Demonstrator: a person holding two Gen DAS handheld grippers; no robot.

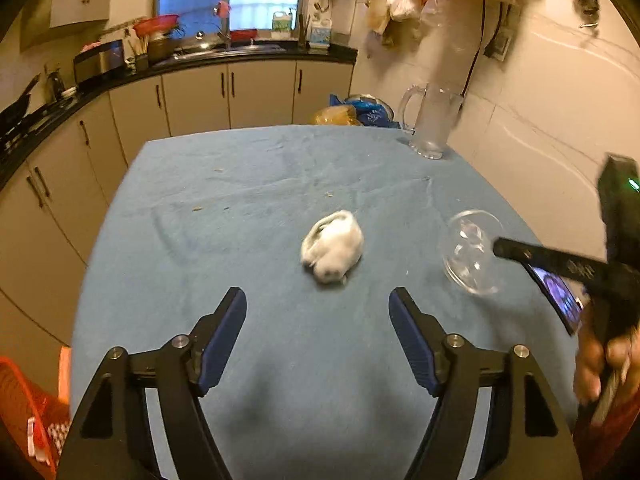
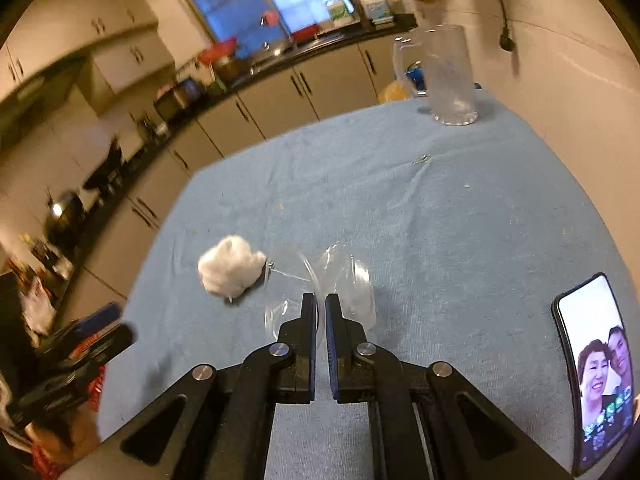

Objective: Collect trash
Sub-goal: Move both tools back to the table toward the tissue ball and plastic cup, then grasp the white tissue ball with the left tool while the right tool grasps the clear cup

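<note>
The right gripper [image 2: 320, 308] has its fingers clenched on the rim of a clear plastic dome lid [image 2: 340, 280], which lies tipped on the blue-clothed counter [image 2: 440, 220], so the step in hand looks like picking up the first piece of trash. The left gripper [image 1: 318, 300] hangs with its fingers released and nothing between them, aimed at a crumpled white tissue wad [image 1: 333, 246] lying just ahead on the cloth, beside the lid. Next, I judge, the lid must be lifted clear without buckling its thin wall, while the left fingers come down astride the wad and close. A red basket [image 1: 28, 408] at the counter's near-left edge may be the bin.
</note>
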